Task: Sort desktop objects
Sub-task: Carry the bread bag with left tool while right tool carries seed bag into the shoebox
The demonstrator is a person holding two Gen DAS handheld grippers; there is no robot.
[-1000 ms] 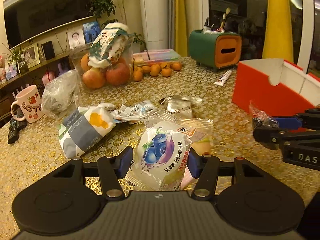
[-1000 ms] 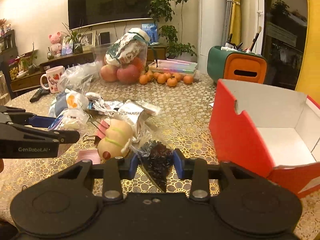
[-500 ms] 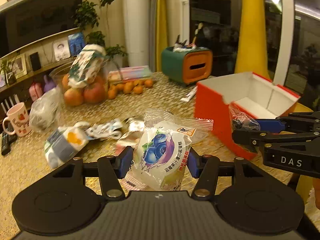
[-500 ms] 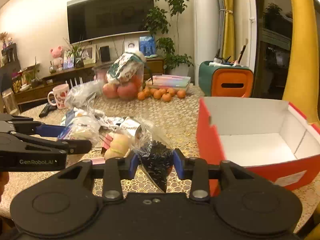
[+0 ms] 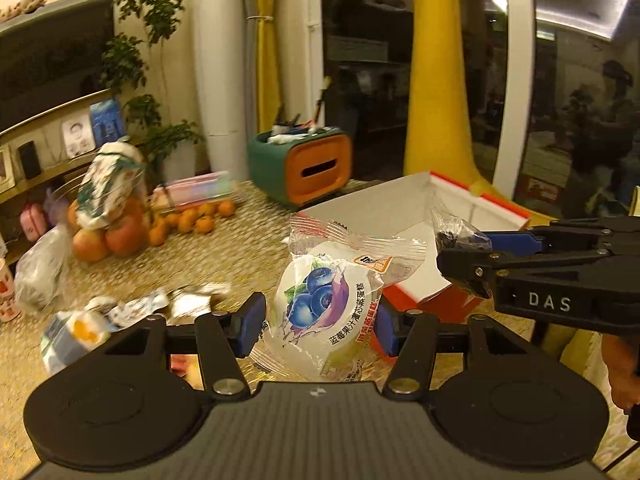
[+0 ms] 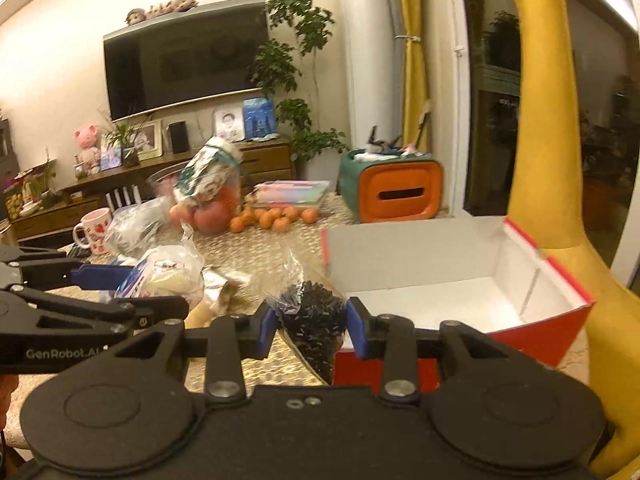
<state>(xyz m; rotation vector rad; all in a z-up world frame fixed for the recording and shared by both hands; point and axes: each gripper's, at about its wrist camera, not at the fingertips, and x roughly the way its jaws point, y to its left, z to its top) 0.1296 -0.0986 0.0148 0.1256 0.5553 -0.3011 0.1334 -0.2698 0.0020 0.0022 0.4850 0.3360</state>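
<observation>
My left gripper (image 5: 320, 324) is shut on a blueberry cake packet (image 5: 320, 308) and holds it in the air just left of the open red box (image 5: 404, 216). My right gripper (image 6: 312, 326) is shut on a clear bag of dark bits (image 6: 314, 316), held at the near left corner of the red box (image 6: 440, 276), whose white inside shows nothing in it. The right gripper (image 5: 460, 252) also shows in the left wrist view with the bag (image 5: 456, 232) over the box. The left gripper (image 6: 160, 292) shows in the right wrist view with its packet (image 6: 172, 276).
Loose snack packets (image 5: 132, 312) lie on the gold-patterned table (image 5: 224, 256). A bag of apples (image 5: 108, 220), small oranges (image 5: 196, 220), a stack of books (image 6: 292, 192), a green-and-orange tissue box (image 6: 396, 188) and a pink mug (image 6: 92, 232) stand further back.
Both grippers have risen and swung right toward the red box, each still holding its packet. The box now sits close in front of both.
</observation>
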